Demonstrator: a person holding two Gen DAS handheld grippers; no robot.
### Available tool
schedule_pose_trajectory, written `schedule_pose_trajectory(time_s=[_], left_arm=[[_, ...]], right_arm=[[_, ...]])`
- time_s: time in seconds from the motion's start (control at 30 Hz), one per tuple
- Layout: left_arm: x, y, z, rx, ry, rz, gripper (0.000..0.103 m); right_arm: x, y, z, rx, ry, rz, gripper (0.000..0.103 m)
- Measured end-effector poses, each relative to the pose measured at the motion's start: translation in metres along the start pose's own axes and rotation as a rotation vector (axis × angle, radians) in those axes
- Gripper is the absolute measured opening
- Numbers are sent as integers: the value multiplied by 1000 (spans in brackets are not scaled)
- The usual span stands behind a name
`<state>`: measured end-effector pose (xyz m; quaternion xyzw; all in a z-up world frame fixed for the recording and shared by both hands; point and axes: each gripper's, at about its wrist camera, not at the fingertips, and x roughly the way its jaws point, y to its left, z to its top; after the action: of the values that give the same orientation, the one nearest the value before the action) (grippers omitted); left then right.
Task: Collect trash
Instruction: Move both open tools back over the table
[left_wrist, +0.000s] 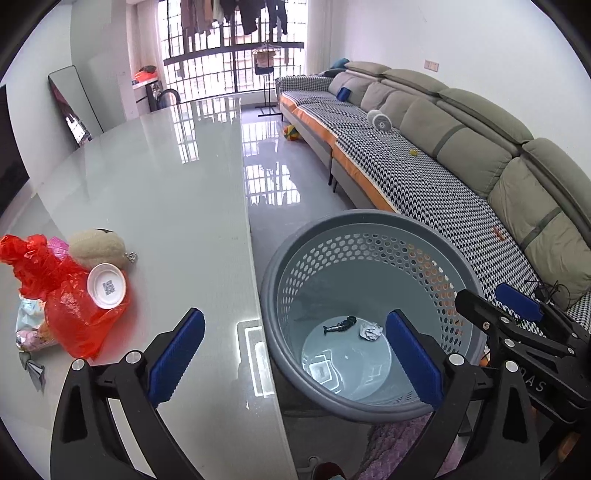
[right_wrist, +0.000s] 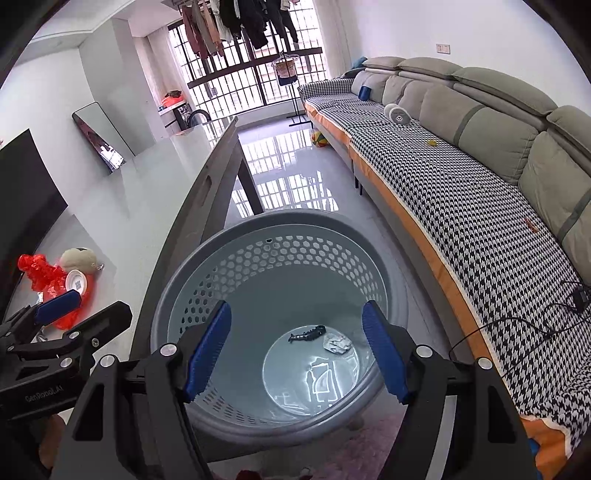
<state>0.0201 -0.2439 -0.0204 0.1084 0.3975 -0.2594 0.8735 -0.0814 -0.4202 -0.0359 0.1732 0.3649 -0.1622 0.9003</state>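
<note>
A grey perforated bin (left_wrist: 369, 216) (right_wrist: 295, 216) stands on the floor beside the table. On its bottom lie a small black item (left_wrist: 340, 325) (right_wrist: 306, 334) and a crumpled white paper (left_wrist: 370, 331) (right_wrist: 337, 343). My left gripper (left_wrist: 294, 315) hangs open over the table edge and the bin's rim, nothing between its blue pads. Over the bin's mouth, my right gripper (right_wrist: 296, 306) is open and empty too. On the table to the left lie a red plastic bag (left_wrist: 74, 314) (right_wrist: 40, 273), a white round lid (left_wrist: 107, 286) (right_wrist: 76, 282) and a snack wrapper (left_wrist: 31, 325).
A beige plush toy (left_wrist: 98, 247) sits behind the red bag on the glossy grey table (left_wrist: 166, 203). A long sofa (left_wrist: 443, 177) with a houndstooth cover runs along the right, a black cable (right_wrist: 517, 325) lying on it. Tiled floor stretches toward the barred window.
</note>
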Motion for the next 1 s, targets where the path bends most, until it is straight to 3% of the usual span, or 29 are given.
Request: schedule_pose_trajectory(time_s=[0.37,1.0], left_arm=[[-28,31,-8,-63,-39,32,97],[-91,131,-40,-228,-142,157,97]], right_arm=[[-16,29,-4,-44,-25,19,71],[-45,133,-15,-202,-74,102,71]])
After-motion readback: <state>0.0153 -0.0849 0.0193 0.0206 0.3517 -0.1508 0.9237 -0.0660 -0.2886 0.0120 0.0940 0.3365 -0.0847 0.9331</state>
